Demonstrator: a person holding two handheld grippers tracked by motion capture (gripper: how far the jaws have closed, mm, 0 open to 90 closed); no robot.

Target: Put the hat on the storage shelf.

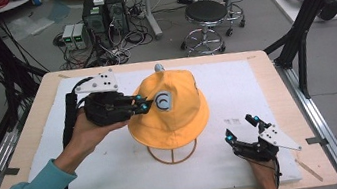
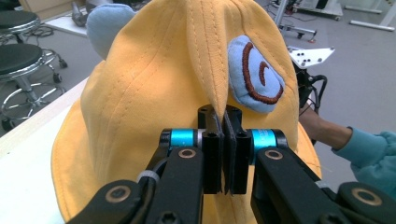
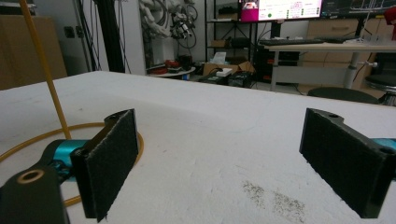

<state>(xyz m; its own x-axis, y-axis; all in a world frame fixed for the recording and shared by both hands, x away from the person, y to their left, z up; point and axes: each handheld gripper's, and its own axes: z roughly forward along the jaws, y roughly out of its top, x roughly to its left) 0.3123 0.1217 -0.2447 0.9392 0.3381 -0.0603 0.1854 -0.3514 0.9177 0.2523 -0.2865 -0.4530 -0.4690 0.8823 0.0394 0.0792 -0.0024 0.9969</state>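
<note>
A yellow bucket hat (image 1: 169, 109) with a blue round patch (image 1: 163, 101) sits on an orange wire stand (image 1: 173, 153) in the middle of the white mat. My left gripper (image 1: 143, 103) is at the hat's left side, shut on a pinched fold of the hat's cloth (image 2: 212, 79); the fold runs up from between the jaws. The blue patch (image 2: 254, 74) lies just right of the fold. My right gripper (image 1: 242, 128) rests low on the mat to the right of the stand, open, with nothing between its pads (image 3: 109, 158). The stand's ring (image 3: 56, 135) lies to its left.
The white mat (image 1: 236, 89) covers a wooden table (image 1: 284, 102). Two black stools (image 1: 206, 18) and computer boxes with cables (image 1: 104, 13) stand on the floor beyond the far edge. Black frame posts (image 1: 305, 8) rise at the table's right and left.
</note>
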